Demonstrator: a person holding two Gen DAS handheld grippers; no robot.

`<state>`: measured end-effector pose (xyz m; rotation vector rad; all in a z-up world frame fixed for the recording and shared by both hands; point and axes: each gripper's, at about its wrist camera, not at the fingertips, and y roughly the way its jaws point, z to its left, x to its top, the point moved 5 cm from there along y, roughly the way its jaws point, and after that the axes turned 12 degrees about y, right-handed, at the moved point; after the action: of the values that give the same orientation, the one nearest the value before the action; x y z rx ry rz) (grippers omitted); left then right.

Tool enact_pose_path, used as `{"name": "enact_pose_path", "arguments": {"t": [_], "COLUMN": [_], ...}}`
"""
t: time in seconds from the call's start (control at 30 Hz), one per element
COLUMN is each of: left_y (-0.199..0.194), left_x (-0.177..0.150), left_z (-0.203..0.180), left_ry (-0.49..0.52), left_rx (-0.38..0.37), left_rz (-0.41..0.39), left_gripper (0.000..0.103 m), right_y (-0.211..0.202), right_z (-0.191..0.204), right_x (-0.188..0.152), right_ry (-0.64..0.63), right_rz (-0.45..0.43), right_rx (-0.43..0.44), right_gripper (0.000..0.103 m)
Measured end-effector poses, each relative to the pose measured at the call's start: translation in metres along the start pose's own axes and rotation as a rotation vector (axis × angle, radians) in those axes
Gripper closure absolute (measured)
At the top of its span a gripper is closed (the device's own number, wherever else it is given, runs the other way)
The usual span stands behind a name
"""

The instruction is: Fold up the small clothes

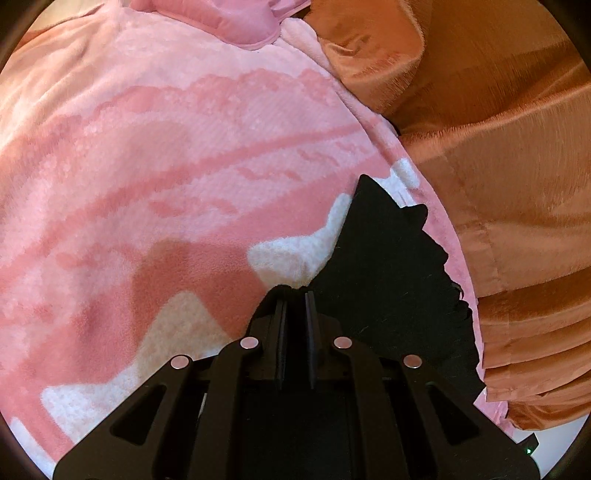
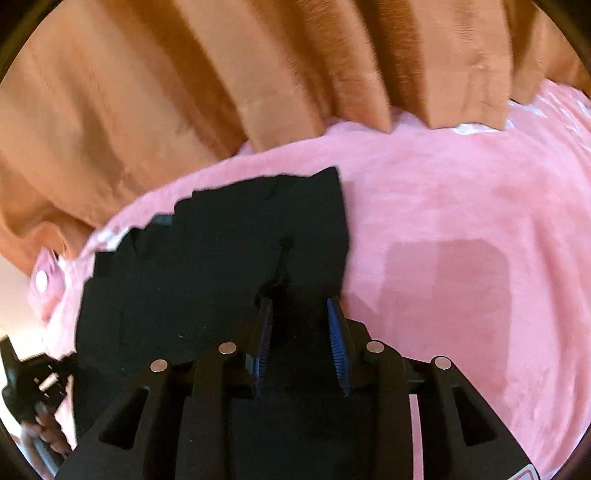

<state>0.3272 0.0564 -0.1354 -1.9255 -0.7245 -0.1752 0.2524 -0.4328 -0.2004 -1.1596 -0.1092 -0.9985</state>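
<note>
A small black garment [image 1: 391, 266] lies on a pink fleece blanket [image 1: 166, 166], near the blanket's right edge. My left gripper [image 1: 295, 295] is shut on the garment's near left edge, its jaws nearly touching with black cloth between them. In the right wrist view the same black garment [image 2: 221, 258] spreads to the left and ahead. My right gripper [image 2: 301, 301] is over it with blue-padded fingers [image 2: 337, 332] apart; a fold of the cloth rises between the tips, not clamped.
An orange-brown curtain [image 1: 498, 129] hangs in folds along the blanket's far edge, also in the right wrist view [image 2: 184, 74]. A pink pillow [image 1: 236, 22] lies at the top. The other hand-held gripper [image 2: 33, 387] shows at lower left of the right wrist view.
</note>
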Motion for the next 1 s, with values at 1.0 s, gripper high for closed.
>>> {"name": "enact_pose_path", "arguments": {"t": [1.0], "left_y": [-0.002], "left_x": [0.003], "left_z": [0.000], "left_ry": [0.044], "left_rx": [0.047], "left_rz": [-0.018], "left_gripper": [0.096], "right_y": [0.012], "right_z": [0.022], "right_x": [-0.017], "right_ry": [-0.006], "right_rz": [0.033], "right_rx": [0.056], "right_gripper": [0.101]}}
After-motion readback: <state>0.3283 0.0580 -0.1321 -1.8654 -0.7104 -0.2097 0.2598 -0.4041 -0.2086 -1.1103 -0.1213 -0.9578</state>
